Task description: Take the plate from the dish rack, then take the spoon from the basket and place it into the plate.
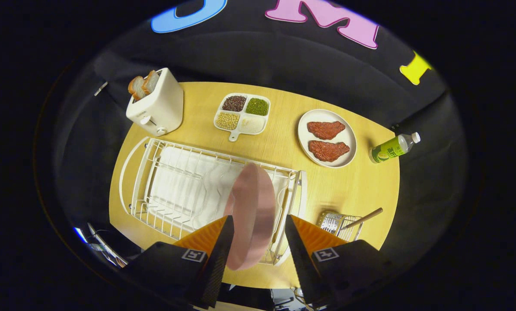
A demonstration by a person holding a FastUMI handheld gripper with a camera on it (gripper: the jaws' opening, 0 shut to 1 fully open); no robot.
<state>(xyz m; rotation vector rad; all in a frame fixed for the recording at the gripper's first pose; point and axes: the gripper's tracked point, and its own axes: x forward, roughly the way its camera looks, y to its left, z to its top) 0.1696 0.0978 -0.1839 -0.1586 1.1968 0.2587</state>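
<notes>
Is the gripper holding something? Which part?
Nothing is gripped yet. The pink plate stands on edge in the dish rack, its rim between the hand-held gripper's open fingers, with gaps both sides.

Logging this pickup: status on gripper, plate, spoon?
Hand-held gripper open, fingers straddling the pink plate, no clear contact. Plate upright on edge in dish rack. Spoon in basket, beside the rack. Nothing in the way.

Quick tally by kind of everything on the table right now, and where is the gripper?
Plates: 2, pink plate in the dish rack, white plate with meat
Divided tray: 1
Toaster: 1
Dish rack: 1
Basket: 1
Bottle: 1
Total: 7
Gripper: open, fingers either side of the pink plate.
</notes>
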